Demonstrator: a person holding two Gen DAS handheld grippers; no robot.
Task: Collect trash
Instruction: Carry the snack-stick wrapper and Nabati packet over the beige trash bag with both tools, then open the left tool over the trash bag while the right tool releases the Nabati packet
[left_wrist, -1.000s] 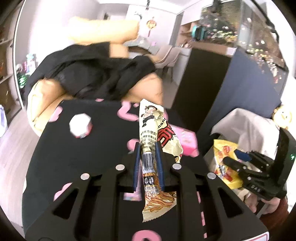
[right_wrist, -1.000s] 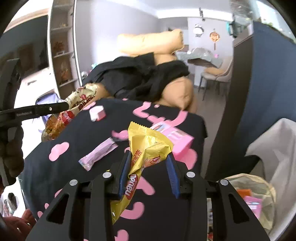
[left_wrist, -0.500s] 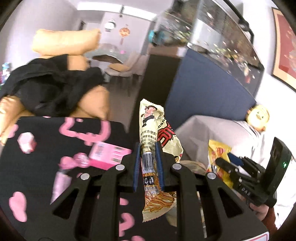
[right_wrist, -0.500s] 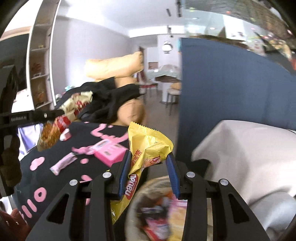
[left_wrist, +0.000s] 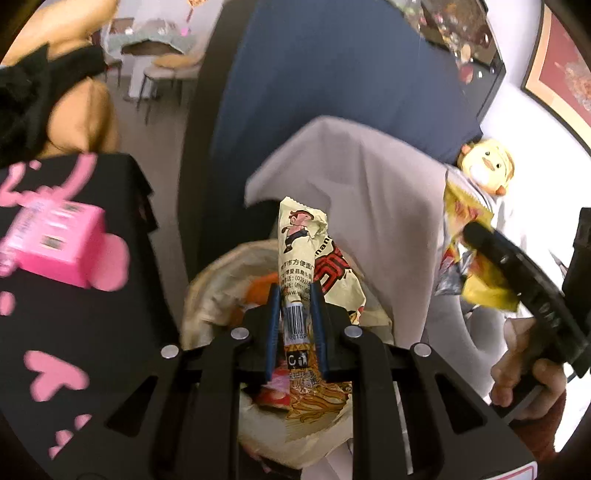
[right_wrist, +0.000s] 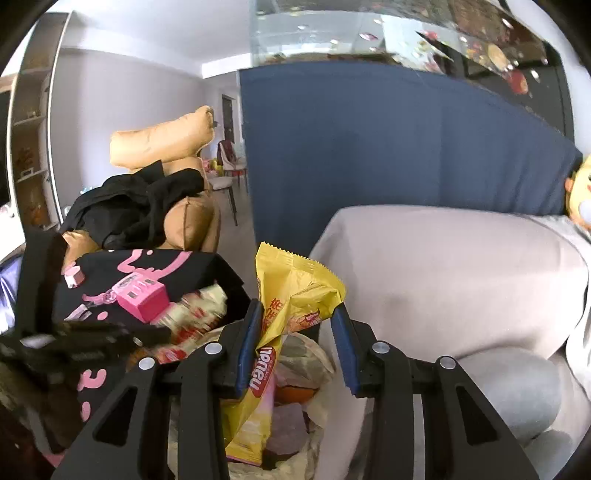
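My left gripper (left_wrist: 295, 291) is shut on a cream noodle-snack wrapper (left_wrist: 303, 251) and holds it right above the open trash bag (left_wrist: 207, 295), which holds several wrappers. My right gripper (right_wrist: 297, 314) is shut on a yellow snack packet (right_wrist: 291, 295), with wider jaws, held over the same trash bag (right_wrist: 306, 365). The right gripper with its yellow packet (left_wrist: 476, 273) shows at the right of the left wrist view. The left gripper with its wrapper (right_wrist: 192, 317) shows blurred at the left of the right wrist view.
A black table with pink shapes (left_wrist: 74, 314) lies left of the bag, with a pink box (left_wrist: 55, 240) and a small pink-white piece (right_wrist: 74, 275) on it. A grey-covered seat (right_wrist: 443, 280) flanks the bag on the right. A blue panel (right_wrist: 369, 147) stands behind.
Both grippers have swung from above the black table to the right, over the trash bag, each still holding its wrapper.
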